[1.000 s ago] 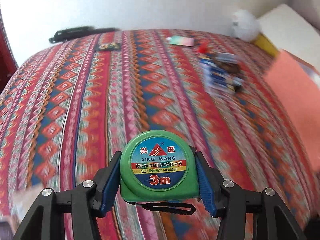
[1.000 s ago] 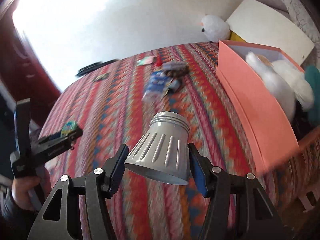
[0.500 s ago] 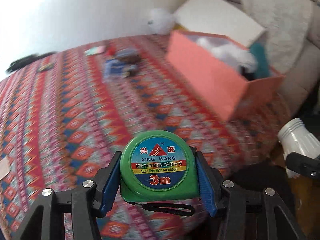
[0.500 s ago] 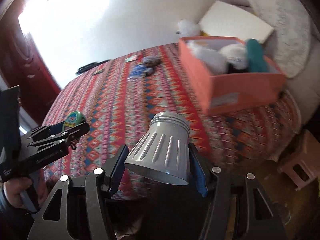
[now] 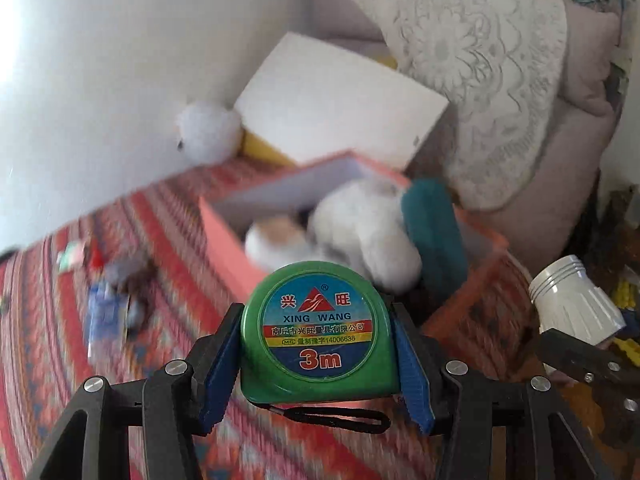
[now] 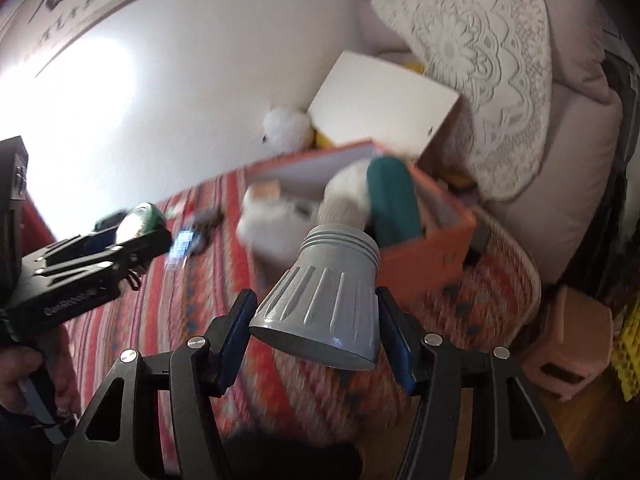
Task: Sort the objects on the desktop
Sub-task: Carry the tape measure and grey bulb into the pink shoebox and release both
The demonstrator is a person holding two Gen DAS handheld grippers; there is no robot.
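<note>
Green tape measure (image 5: 320, 330) faces camera.

Tape measure (image 5: 320, 332) label reads "XING WANG", "3m".

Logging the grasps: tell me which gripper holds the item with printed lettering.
The left gripper: its green tape measure reads "XING WANG 3m". The right gripper holds a plain grey ribbed lamp part.

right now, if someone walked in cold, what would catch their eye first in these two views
The green tape measure fills the lower middle of the left wrist view, clamped in the left gripper. The grey lamp bulb sits the same way in the right gripper. Behind both, an open orange box stuffed with white plush toys rests on the patterned red cloth.
</note>
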